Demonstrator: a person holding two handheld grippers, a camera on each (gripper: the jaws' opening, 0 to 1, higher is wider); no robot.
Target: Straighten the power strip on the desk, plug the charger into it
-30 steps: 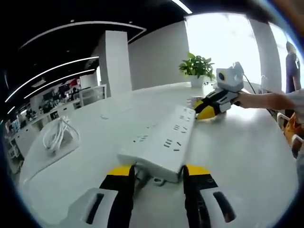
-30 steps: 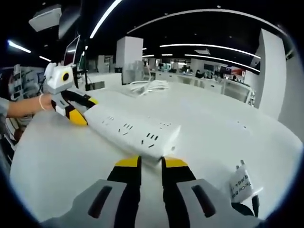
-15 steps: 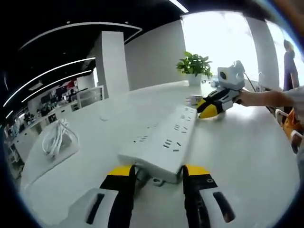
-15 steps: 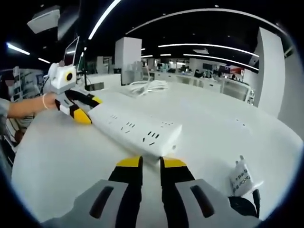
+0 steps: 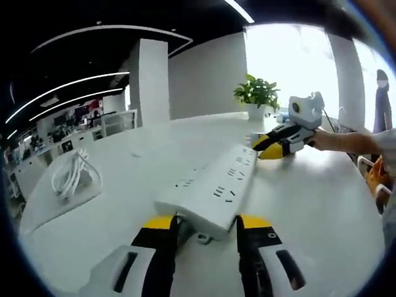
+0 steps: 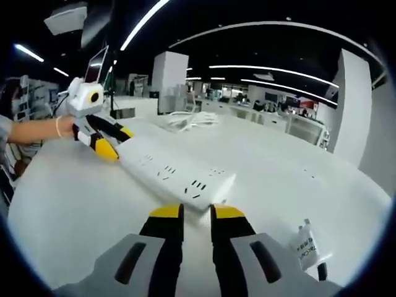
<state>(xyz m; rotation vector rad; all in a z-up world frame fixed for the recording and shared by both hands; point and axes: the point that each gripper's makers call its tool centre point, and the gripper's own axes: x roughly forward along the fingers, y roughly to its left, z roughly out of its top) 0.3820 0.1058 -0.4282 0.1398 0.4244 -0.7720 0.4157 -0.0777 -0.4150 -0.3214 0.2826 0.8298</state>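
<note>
So the power strip (image 5: 213, 192) lies flat on the white desk (image 5: 322, 204), long axis running straight from the left tongs (image 5: 201, 226) to the right tongs (image 6: 189, 213), one at each end. Left tongs are spread around its cable end; right tongs nearly pressed together just short of theirs. It's a white multi-socket bar. The charger (image 6: 308, 249) sits beside the right tongs, so that hand's nearer.

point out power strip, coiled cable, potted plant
power strip (image 5: 213, 189), left gripper view, on its socket face.
coiled cable (image 5: 71, 176), left gripper view, on the white loops.
potted plant (image 5: 257, 93), left gripper view, on its leaves.
</note>
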